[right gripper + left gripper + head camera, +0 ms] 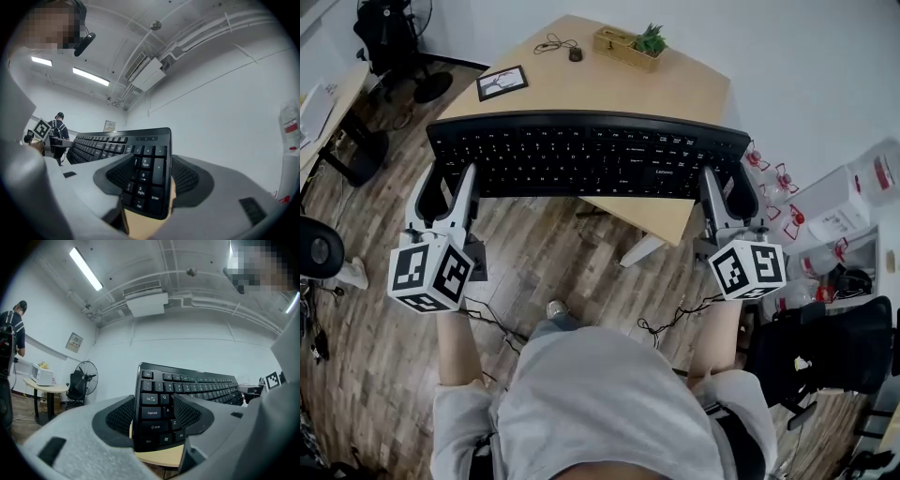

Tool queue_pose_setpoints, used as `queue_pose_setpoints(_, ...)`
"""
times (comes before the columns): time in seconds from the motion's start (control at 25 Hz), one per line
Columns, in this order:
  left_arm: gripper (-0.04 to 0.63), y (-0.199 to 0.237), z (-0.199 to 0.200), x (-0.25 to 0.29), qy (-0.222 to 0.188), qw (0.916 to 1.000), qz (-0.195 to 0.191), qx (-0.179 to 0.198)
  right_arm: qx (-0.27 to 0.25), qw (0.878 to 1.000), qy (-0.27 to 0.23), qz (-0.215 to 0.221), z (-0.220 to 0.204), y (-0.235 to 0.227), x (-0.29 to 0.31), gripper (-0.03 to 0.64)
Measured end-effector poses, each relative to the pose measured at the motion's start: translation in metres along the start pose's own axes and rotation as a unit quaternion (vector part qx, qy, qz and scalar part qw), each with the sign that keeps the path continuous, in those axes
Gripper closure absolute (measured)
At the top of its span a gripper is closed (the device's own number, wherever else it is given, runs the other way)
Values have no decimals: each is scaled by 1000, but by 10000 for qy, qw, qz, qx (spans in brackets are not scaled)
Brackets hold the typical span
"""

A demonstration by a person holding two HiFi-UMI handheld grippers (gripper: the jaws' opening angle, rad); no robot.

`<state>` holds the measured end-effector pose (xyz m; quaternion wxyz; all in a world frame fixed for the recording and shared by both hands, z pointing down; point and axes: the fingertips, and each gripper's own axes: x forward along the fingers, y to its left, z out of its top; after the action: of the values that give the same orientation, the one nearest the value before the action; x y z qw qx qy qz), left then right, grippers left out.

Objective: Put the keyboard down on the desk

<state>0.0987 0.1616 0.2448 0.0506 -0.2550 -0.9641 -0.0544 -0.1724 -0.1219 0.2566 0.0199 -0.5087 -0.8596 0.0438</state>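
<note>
A long black keyboard [586, 155] lies level across the near corner of the tan desk [609, 89], its two ends reaching past the desk's edges. My left gripper [452, 187] is shut on its left end, my right gripper [727, 192] on its right end. In the left gripper view the pads clamp the keyboard [187, 390] by the Shift and Ctrl keys, with the desk edge [157, 456] just beneath. In the right gripper view the jaws pinch the keyboard [117, 145] at the number pad. Whether it touches the desk I cannot tell.
Farther back on the desk are a picture frame [502, 82], a mouse [575, 54], a coiled cable [551, 43] and a planter box [628, 44]. A black chair [834, 352] and white containers [834, 206] stand right, a fan [394, 47] far left. Cables [675, 323] trail on the floor.
</note>
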Motion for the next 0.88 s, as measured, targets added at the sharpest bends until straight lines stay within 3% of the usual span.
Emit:
queue_pose_setpoints(0.4, 344, -3, 28, -16, -84, 9997, 35, 215, 146, 9997, -213, 32, 15, 7, -8, 376)
queue_pose_setpoints(0.88, 344, -2, 6, -1, -98, 9999, 17, 138, 121, 9998, -161, -8, -3, -1, 0, 376)
